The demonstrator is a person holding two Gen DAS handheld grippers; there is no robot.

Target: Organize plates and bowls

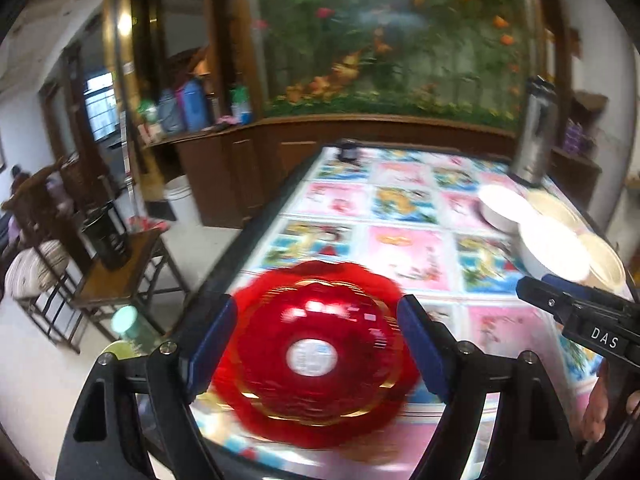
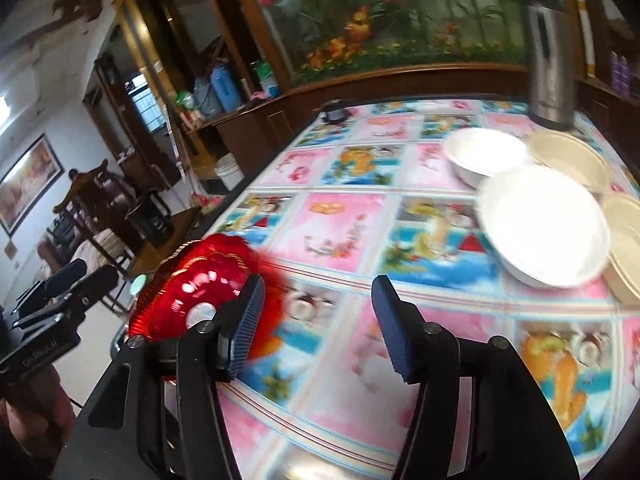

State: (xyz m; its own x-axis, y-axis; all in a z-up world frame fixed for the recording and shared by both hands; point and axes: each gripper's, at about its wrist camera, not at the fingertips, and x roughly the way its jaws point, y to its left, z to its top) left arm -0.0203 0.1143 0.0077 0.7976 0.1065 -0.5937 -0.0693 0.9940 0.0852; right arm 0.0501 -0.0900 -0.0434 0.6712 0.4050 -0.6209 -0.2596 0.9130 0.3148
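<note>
A stack of red scalloped plates (image 1: 316, 356) with gold rims and a white sticker lies near the table's left edge. My left gripper (image 1: 316, 344) hovers over it, open, a blue pad on either side of the stack and neither pressing on it. In the right wrist view the red plates (image 2: 200, 284) sit just left of my right gripper (image 2: 320, 324), which is open over bare tablecloth and holds nothing. Two white bowls (image 2: 544, 224) (image 2: 484, 156) and beige dishes (image 2: 572, 160) (image 2: 628, 240) cluster at the far right; the white bowls (image 1: 556, 252) show from the left too.
A colourful patterned cloth (image 2: 340, 232) covers the table. A steel thermos (image 2: 548, 60) stands at the far right corner and a small dark object (image 2: 334, 112) at the far edge. Beyond the left edge are a wooden stool (image 1: 120, 268) and a green-lidded jar (image 1: 128, 320).
</note>
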